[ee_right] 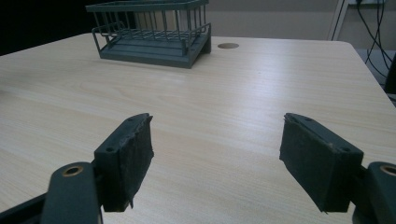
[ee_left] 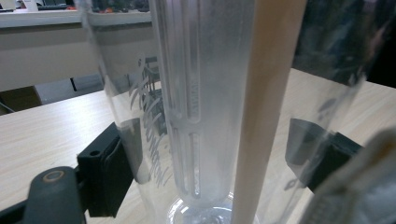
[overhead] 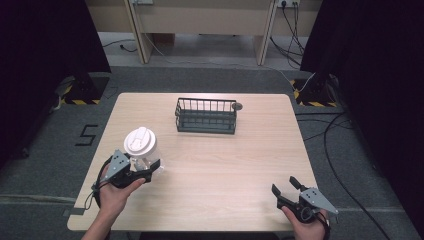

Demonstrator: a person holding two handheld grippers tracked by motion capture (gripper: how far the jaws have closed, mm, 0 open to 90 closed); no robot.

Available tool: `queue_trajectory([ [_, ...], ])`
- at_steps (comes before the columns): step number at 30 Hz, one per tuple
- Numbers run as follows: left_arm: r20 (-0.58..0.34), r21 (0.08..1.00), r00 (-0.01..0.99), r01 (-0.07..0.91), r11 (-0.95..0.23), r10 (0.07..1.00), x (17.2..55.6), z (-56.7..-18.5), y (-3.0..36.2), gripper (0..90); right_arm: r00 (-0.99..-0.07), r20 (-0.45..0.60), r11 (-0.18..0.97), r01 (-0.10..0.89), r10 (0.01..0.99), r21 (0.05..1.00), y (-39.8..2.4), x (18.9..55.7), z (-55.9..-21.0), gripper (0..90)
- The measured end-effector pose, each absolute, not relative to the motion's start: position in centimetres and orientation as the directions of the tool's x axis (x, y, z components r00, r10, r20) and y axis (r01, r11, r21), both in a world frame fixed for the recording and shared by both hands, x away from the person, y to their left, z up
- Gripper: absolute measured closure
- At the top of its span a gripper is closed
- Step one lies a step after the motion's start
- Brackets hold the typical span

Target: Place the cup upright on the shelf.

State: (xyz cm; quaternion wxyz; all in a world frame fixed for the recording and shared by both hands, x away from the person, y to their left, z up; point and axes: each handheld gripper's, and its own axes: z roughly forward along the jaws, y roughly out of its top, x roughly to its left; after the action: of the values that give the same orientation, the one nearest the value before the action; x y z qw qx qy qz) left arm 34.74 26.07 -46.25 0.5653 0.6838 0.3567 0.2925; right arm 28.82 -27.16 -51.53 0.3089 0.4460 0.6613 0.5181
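The clear cup [overhead: 142, 150], fitted with a white lid [overhead: 139, 140], is at the table's [overhead: 225, 165] near-left, clamped between the pads of the left gripper [overhead: 145, 169]. Judged progress: grasp complete, transfer pending, likely to the wire basket [overhead: 206, 115], well apart at the far centre. The right gripper [overhead: 284, 189] rests wide open, empty. Faint printing on the cup wall is illegible.

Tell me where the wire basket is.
In the high view, the wire basket sits at the table's far middle, empty, beside a round hole.
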Motion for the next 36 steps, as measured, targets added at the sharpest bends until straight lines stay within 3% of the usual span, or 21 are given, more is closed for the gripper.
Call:
queue_trajectory([
  [36,0.008,0.99,0.594,0.111,-0.092,0.804,39.2,-43.2,22.2,17.9,-0.424,0.056,0.07,0.276,0.904,0.959,-27.1,28.9,-51.5,25.7],
])
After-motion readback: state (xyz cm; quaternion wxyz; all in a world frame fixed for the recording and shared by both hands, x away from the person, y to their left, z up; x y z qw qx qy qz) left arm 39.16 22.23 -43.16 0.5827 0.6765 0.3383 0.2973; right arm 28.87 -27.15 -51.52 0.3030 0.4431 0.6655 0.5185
